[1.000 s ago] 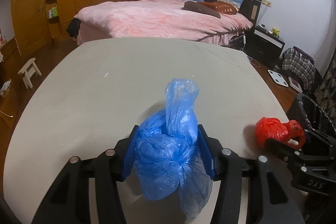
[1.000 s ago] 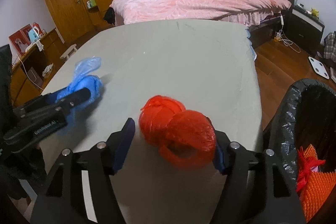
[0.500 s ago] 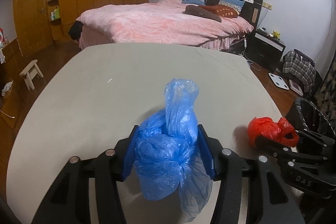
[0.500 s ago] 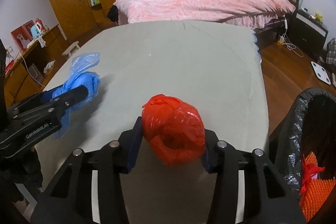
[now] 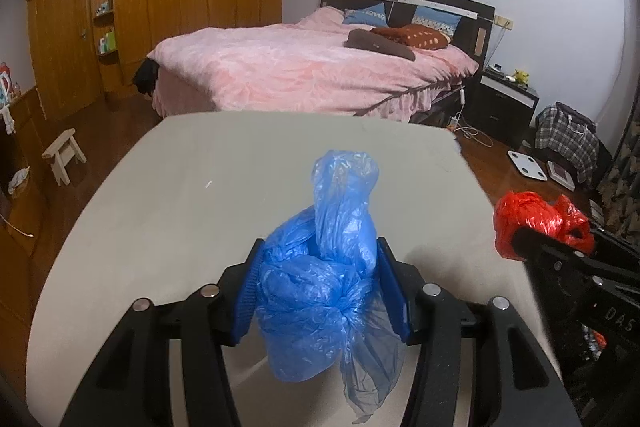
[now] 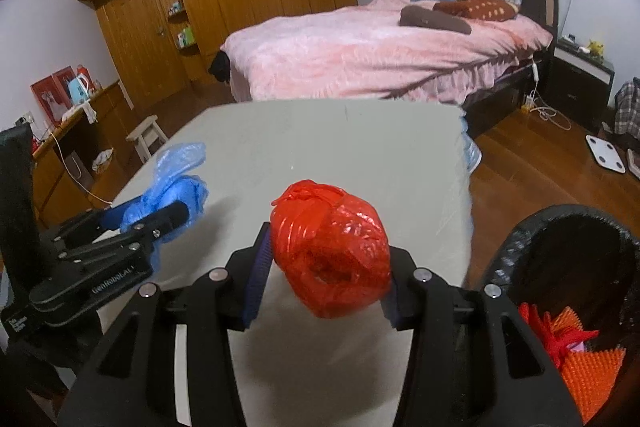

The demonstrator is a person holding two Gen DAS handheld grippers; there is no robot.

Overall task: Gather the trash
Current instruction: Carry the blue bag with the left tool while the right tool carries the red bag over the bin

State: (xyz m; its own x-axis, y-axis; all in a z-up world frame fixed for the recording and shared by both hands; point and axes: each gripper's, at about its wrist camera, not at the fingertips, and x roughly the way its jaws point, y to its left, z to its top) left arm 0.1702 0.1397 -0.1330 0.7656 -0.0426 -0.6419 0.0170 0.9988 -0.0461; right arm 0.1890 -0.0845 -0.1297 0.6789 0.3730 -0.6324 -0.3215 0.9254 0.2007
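My left gripper (image 5: 320, 287) is shut on a crumpled blue plastic bag (image 5: 332, 267) and holds it above the grey table (image 5: 200, 195). My right gripper (image 6: 326, 267) is shut on a knotted red plastic bag (image 6: 332, 255), lifted off the table (image 6: 360, 147) near its right edge. The red bag also shows at the right of the left wrist view (image 5: 532, 219). The blue bag also shows at the left of the right wrist view (image 6: 176, 183). A black-lined trash bin (image 6: 568, 267) stands to the right of the table, with orange and red trash (image 6: 576, 347) inside.
A bed with a pink cover (image 5: 312, 67) stands beyond the table. A wooden wardrobe (image 5: 160, 7) fills the left wall. A small stool (image 5: 64, 155) stands on the floor at left. A white scale (image 5: 528, 165) and a nightstand (image 5: 504, 103) are at right.
My right gripper closed on the red bag and lifted it off the table. Both grippers rose with their bags. The left gripper kept hold of the blue bag.
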